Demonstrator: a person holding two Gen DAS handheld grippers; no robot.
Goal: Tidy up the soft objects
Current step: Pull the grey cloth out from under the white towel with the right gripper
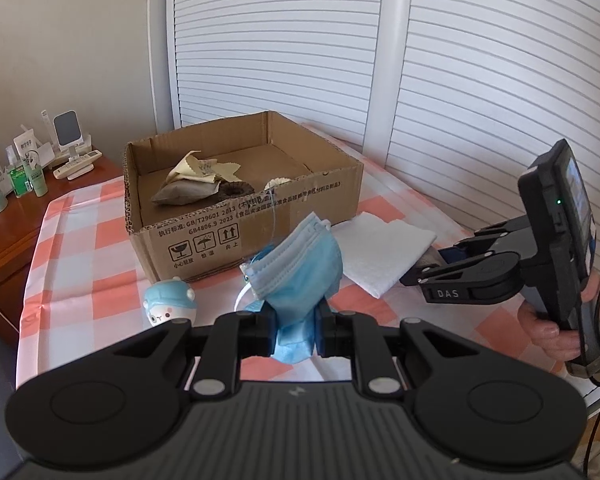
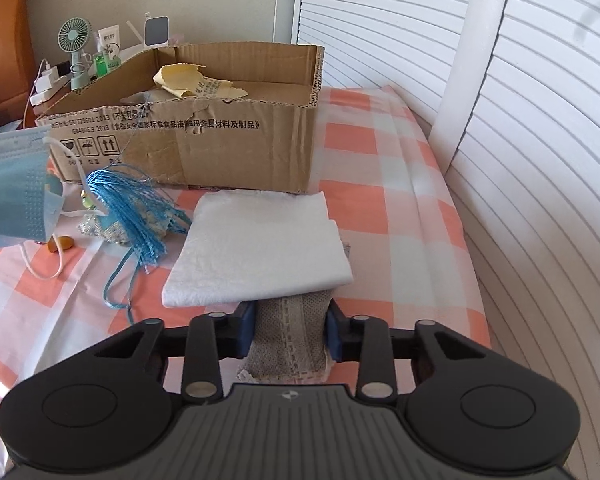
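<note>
The cardboard box [image 1: 260, 216] carries black print on its front wall: "GB/T29601 2013", "GB4806.9 2023", Chinese text, and 3 handling signs (fragile glass, umbrella, two arrows up). The right claw [image 1: 414, 276] bears "DAS" in white letters.

The open brown cardboard box [image 2: 188, 136] sits mid-frame in the right wrist view. Before it lies the folded white cloth [image 2: 260, 248], the blue tassel cord bundle [image 2: 140, 208] to its left, the small green desk fan [image 2: 75, 56] at upper left.

Checked bed [image 2: 380, 184] bears cardboard box [image 2: 228, 152], white cloth [image 2: 260, 248].
</note>
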